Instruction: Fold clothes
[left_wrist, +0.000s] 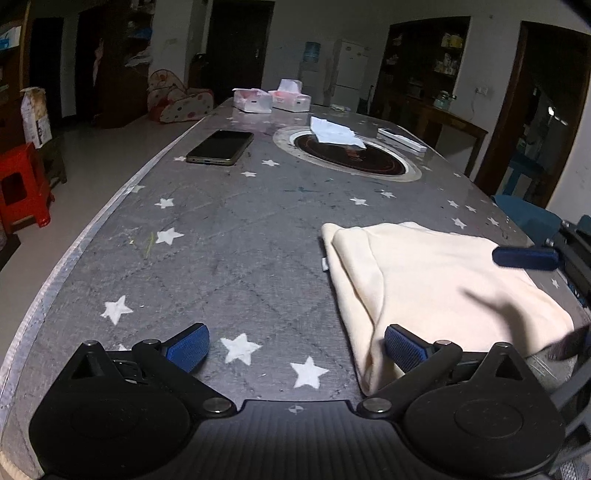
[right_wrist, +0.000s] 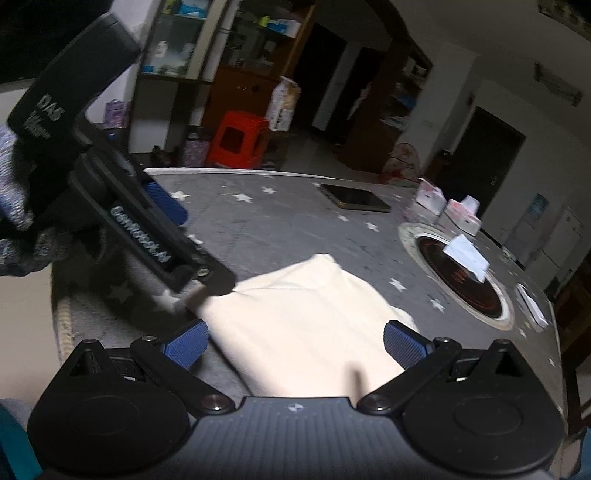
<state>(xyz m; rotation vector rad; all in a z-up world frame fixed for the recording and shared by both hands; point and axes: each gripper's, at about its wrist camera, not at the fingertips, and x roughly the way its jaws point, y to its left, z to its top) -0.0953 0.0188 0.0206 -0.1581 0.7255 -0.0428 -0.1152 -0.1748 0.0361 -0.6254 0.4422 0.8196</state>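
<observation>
A cream garment (left_wrist: 436, 288) lies folded into a compact stack on the grey star-printed tablecloth (left_wrist: 229, 258), at the right of the left wrist view. My left gripper (left_wrist: 297, 349) is open over bare cloth, its right finger beside the garment's left edge. In the right wrist view the same garment (right_wrist: 295, 325) fills the middle, and my right gripper (right_wrist: 295, 343) hangs open above it, holding nothing. The left gripper's body (right_wrist: 147, 229) shows at upper left of that view, held by a gloved hand (right_wrist: 14, 206). One blue finger of the right gripper (left_wrist: 526, 258) pokes in over the garment's far right.
A phone (left_wrist: 221, 147) lies on the table's far left. A round inset cooktop (left_wrist: 349, 153) carries a white paper (left_wrist: 336, 133). Two tissue packs (left_wrist: 271, 99) stand at the far end, a white bar (left_wrist: 402, 139) to the right. A red stool (left_wrist: 22, 184) stands on the floor.
</observation>
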